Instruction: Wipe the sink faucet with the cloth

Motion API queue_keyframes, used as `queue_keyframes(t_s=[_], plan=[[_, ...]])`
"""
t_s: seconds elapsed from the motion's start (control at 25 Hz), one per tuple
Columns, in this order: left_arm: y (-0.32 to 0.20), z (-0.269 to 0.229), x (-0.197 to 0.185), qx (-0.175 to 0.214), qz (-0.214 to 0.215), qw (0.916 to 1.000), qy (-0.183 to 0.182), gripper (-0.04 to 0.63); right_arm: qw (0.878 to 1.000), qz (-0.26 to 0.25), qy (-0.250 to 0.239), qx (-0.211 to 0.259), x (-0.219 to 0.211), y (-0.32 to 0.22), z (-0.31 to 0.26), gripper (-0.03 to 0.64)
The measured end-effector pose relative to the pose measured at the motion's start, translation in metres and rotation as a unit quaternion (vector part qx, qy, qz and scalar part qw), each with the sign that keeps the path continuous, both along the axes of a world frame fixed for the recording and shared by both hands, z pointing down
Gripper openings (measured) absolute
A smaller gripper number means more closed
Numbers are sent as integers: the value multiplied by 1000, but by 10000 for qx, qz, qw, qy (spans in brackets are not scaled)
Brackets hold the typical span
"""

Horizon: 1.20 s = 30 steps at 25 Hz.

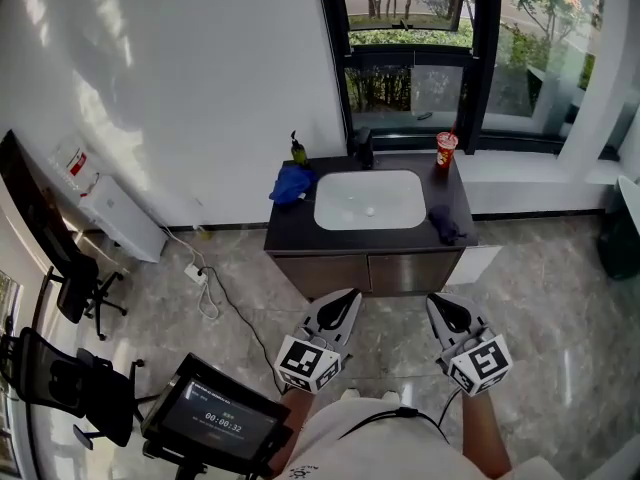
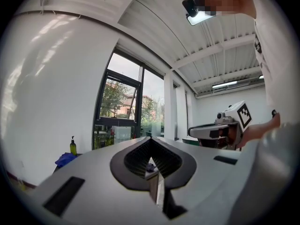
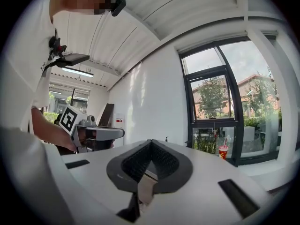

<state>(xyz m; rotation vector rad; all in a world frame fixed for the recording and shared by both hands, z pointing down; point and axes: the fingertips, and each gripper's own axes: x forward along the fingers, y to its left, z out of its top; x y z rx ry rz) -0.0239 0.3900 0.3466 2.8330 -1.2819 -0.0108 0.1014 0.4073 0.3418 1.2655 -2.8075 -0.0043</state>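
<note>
Lying crumpled on the dark-topped table (image 1: 300, 230), a blue cloth (image 1: 291, 183) sits just left of the white rectangular sink (image 1: 345, 193), near a green pump bottle (image 1: 298, 150). The dark faucet (image 1: 367, 148) stands behind the basin, with a red paper cup (image 1: 445, 150) to its right and a dark crumpled cloth (image 1: 446, 226) near the right front corner. Well short of the table, the left gripper (image 1: 348, 296) and the right gripper (image 1: 436, 302) hover side by side, both jaws clenched on nothing.
</note>
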Motion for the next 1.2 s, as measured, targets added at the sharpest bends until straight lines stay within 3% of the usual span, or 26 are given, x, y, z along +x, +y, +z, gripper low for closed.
queue_keyframes(t_s=[0.32,1.2], plan=[[8,-18,-29,30,116,9999,21,0,9998,188,58,22,-23,16,-15,5],[10,-19,-28,82,194,9997,99,0,9995,278,156,17,-24,19,-11,5]])
